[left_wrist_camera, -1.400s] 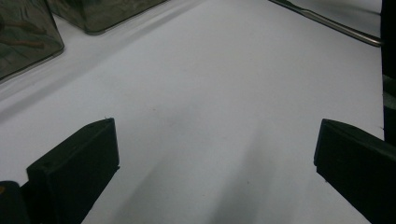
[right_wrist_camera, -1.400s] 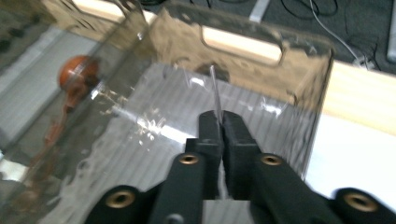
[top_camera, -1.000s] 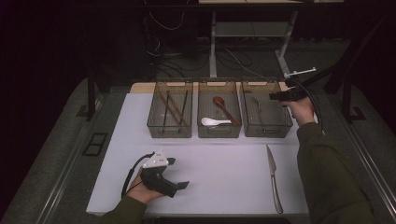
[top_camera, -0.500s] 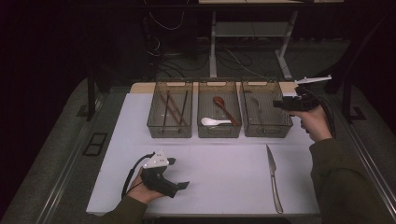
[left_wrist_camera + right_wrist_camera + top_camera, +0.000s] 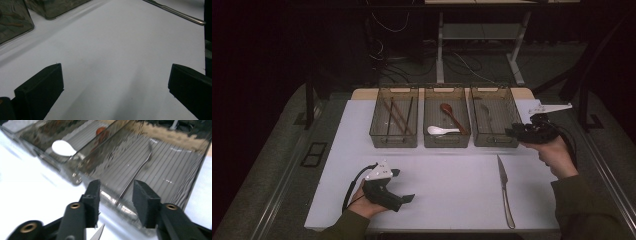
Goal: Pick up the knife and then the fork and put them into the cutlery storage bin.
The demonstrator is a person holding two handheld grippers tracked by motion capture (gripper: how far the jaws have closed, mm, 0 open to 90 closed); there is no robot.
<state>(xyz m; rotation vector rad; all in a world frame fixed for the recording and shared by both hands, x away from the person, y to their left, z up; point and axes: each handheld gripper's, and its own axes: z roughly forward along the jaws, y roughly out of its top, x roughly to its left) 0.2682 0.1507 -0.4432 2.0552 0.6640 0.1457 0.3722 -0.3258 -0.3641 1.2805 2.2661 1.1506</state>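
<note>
The table (image 5: 452, 200) is showing plain white. Three bins are looking see-through and smoky grey. The left bin (image 5: 394, 141) is holding dark brown sticks (image 5: 398, 115). The middle bin (image 5: 447, 142) is holding a white spoon (image 5: 439, 131) and a reddish brown spoon (image 5: 451, 114). The right bin (image 5: 175, 177) is showing thin stripes on its floor, and a shiny silver utensil (image 5: 140, 168) is lying in it. A knife (image 5: 505, 187) is gleaming silver. The left gripper (image 5: 384, 190) is looking black with a light grey plate on top. The right gripper (image 5: 116, 195) is showing black jaws with small brass-coloured rings. The floor is looking dark grey.
</note>
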